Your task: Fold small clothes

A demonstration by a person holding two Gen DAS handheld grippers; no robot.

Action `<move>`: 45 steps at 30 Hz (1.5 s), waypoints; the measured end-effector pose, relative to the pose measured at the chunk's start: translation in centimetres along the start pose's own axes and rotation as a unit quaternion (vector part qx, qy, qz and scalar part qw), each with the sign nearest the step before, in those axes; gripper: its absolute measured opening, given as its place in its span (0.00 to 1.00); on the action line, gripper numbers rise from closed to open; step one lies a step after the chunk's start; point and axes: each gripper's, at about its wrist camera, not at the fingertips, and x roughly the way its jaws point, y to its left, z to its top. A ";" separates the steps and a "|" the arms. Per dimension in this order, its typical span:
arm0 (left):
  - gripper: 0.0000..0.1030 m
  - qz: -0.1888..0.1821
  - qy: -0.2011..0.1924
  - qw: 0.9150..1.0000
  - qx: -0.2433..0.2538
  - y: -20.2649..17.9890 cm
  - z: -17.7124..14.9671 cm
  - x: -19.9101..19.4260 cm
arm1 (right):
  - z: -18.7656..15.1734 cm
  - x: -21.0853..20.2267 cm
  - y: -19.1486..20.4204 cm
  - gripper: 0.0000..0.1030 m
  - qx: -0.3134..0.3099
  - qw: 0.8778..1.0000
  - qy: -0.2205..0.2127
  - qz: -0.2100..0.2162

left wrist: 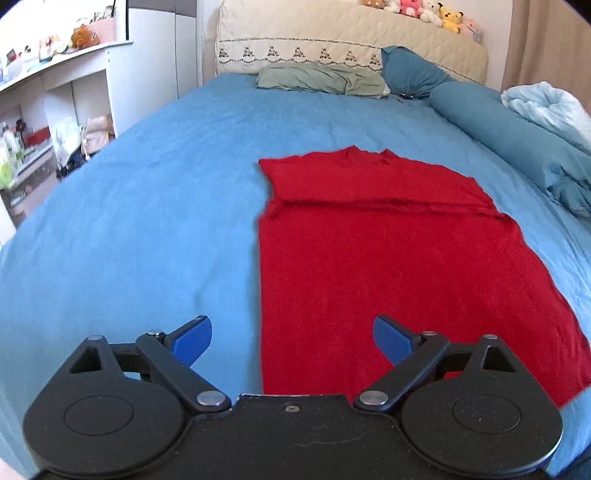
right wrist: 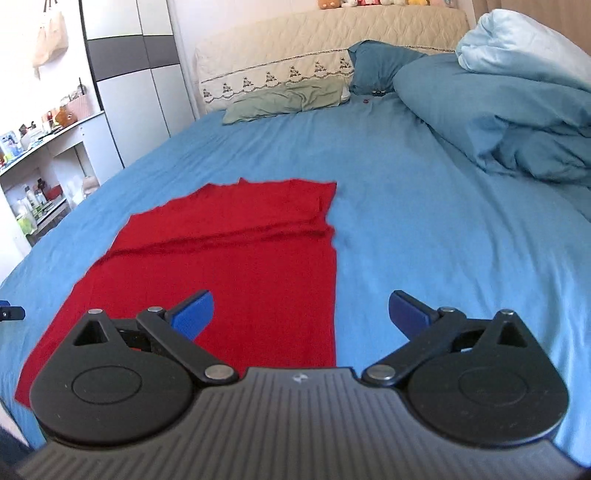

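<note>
A red garment (left wrist: 388, 254) lies flat on the blue bed sheet (left wrist: 140, 221), with its sides folded in so it forms a long strip and a crosswise crease near its far end. My left gripper (left wrist: 291, 338) is open and empty, hovering over the garment's near left edge. In the right wrist view the same garment (right wrist: 236, 266) lies to the left. My right gripper (right wrist: 301, 314) is open and empty above the garment's near right edge. A tip of the left gripper (right wrist: 11, 312) shows at the far left.
A green pillow (left wrist: 321, 79), a dark blue pillow (left wrist: 413, 72) and a rolled blue duvet (right wrist: 509, 118) lie at the head and right side of the bed. A cream headboard (left wrist: 332, 33) carries plush toys (left wrist: 424, 11). White shelves (left wrist: 48, 122) stand to the left.
</note>
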 end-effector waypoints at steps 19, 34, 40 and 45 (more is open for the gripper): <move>0.55 -0.006 0.053 0.994 -0.098 0.0 -7.9 -0.4 | -10.6 -1.2 2.8 0.77 0.031 0.992 0.119 -0.015; 0.42 0.002 0.057 0.996 -0.074 -1.3 -8.6 0.0 | -11.2 -0.4 2.4 0.51 0.052 0.991 0.113 -0.042; 0.10 -0.009 0.059 0.996 -0.072 -1.4 -8.5 -0.1 | -11.0 0.0 2.3 0.31 0.049 0.991 0.116 -0.038; 0.06 -0.009 0.050 0.996 -0.077 -1.4 -7.9 -1.3 | -10.0 -0.2 2.7 0.21 0.040 0.992 0.112 -0.040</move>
